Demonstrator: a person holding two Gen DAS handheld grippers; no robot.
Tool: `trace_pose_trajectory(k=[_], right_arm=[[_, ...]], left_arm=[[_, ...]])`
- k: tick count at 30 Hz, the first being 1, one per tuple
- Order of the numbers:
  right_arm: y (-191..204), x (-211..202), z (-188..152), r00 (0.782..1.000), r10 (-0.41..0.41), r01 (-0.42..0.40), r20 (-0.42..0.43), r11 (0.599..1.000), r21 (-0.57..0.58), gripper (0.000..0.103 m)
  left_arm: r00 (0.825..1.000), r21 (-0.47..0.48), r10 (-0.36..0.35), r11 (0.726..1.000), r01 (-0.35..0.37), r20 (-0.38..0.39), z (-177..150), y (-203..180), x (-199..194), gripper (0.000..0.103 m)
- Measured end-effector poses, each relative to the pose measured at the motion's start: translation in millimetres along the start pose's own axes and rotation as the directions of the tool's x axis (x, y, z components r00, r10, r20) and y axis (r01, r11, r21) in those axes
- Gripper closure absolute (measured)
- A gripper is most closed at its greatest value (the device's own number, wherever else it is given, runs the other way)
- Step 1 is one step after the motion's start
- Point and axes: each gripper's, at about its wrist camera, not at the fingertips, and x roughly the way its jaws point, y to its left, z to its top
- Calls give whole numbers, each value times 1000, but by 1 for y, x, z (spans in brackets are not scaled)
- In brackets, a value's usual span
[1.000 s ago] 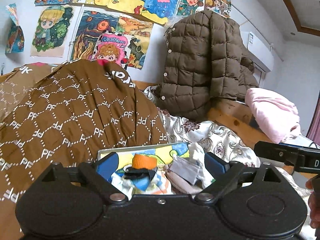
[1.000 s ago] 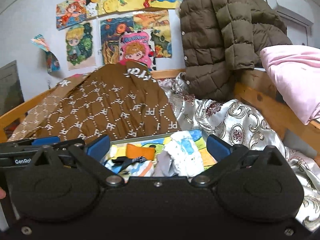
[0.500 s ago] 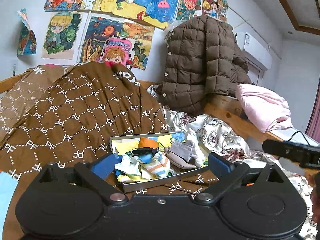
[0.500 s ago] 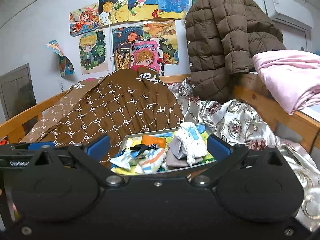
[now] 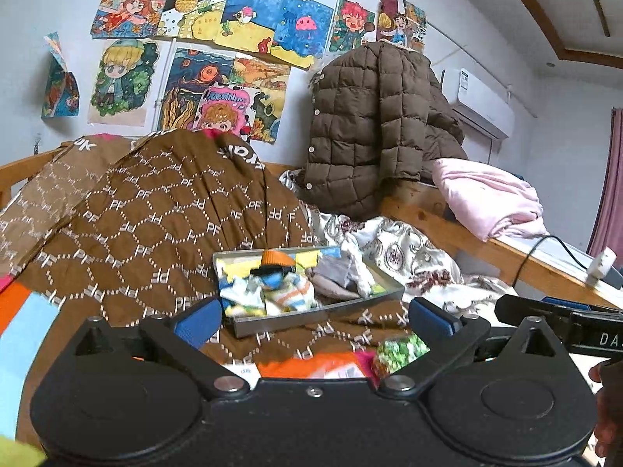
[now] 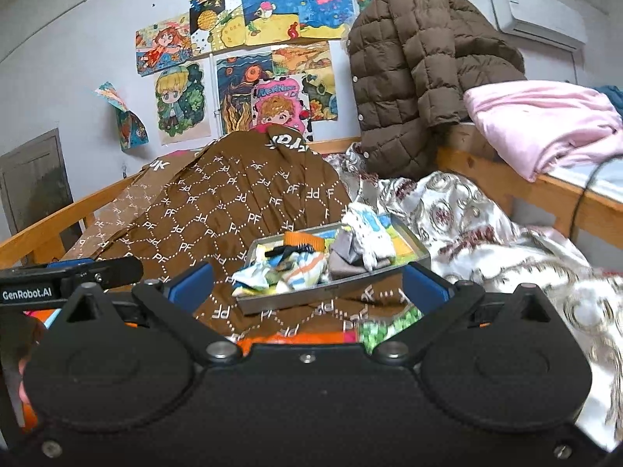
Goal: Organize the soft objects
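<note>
Left tool (image 5: 313,317) and right tool (image 6: 307,286) both spread wide, gripping nothing; beyond them the tray (image 5: 311,313) of socks (image 5: 272,292) sits on the brown quilt (image 5: 155,225).

left gripper (image 5: 315,317) and right gripper (image 6: 307,286) side by side, jaws wide, empty

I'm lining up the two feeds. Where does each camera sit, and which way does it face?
Left wrist: on the left gripper, facing the tray of socks; right gripper at right edge.
Right wrist: on the right gripper, facing the same tray; left gripper at left edge.
Shared: tray, brown coat, wall drawings.
</note>
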Motion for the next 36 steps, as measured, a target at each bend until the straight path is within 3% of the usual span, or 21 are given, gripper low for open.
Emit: trace_pose_trajectory(k=[11, 36], right_arm=[[-11, -32, -46, 998, -50, 51, -26, 998, 39, 0], [-11, -33, -100, 988, -131, 138, -86, 987, 82, 0]], left_arm=[[998, -28, 34, 999, -36, -61, -45, -3, -26, 1], [985, 10, 103, 995, -102, -141, -96, -14, -45, 1]])
